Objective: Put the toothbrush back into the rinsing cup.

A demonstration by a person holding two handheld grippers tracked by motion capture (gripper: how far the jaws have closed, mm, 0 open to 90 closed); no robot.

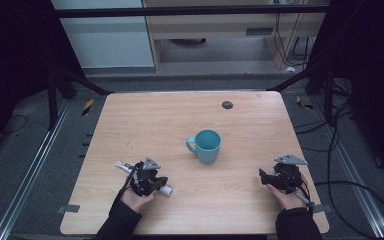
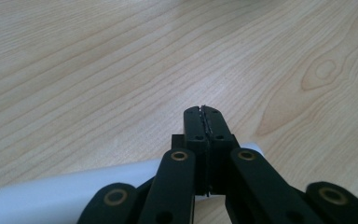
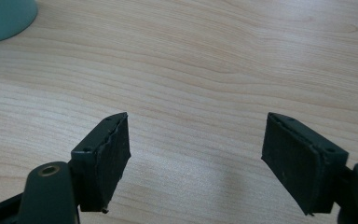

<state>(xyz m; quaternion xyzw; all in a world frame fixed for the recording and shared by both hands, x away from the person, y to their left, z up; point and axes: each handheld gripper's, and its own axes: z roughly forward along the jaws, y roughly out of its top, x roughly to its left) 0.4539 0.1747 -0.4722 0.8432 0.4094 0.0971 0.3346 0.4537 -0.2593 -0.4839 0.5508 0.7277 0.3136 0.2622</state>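
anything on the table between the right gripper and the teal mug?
Nothing. In the high view, bare wood runs from the right gripper to the teal mug. The right gripper view agrees: its open jaws face bare tabletop, with the mug at the upper left corner.

A lab: wooden table (image 1: 190,210) inside a black metal frame (image 1: 190,11), cables (image 1: 350,187) strewn over grey floor (image 1: 25,150).

1. The right claw (image 3: 196,158) stands wide apart, nothing between its black pads (image 3: 112,154).
2. Bare wood-grain tabletop (image 3: 214,70) lies beneath.
3. A teal mug (image 3: 4,16) edge sits at the top left corner.
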